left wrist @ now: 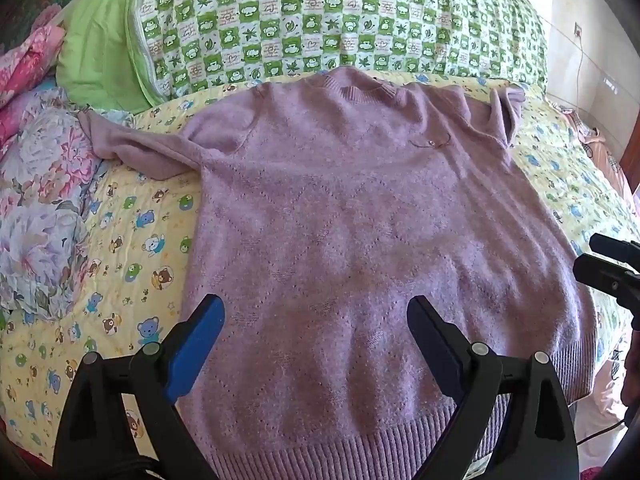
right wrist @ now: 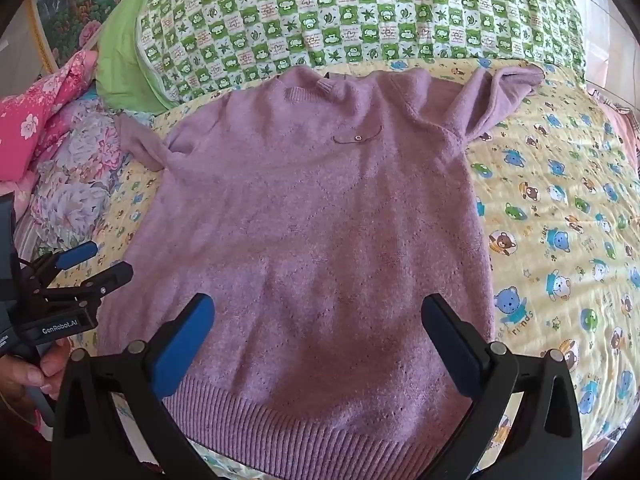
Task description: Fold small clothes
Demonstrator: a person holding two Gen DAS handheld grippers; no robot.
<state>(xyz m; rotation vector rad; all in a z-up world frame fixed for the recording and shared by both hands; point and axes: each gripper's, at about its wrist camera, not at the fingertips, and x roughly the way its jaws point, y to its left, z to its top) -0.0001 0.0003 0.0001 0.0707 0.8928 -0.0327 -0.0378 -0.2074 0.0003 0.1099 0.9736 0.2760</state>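
I have the lilac sweater (left wrist: 360, 240) spread front-up on the yellow bear-print bedsheet (left wrist: 132, 264), neck at the far end against the green checked pillow (left wrist: 340, 20), ribbed hem (right wrist: 304, 424) nearest me. Both sleeves are still out: the left sleeve (left wrist: 132, 144) trails toward the floral quilt (left wrist: 44, 200), the right sleeve (right wrist: 500, 96) kinks up near the shoulder. My left gripper (left wrist: 316, 336) and right gripper (right wrist: 316, 332) hover over the lower body of the sweater, jaws spread wide, holding nothing. I cannot tell from these fisheye views whether either is brushing the knit.

I judge the knit soft, light and floppy, somewhat fuzzy, so it should grip well but stretch and sag if lifted by a single layer. I would pinch at firmer spots: the sleeve cuffs, the shoulder seams, or the ribbed hem corners, which are denser. The small button detail (right wrist: 356, 139) on the chest is best avoided.
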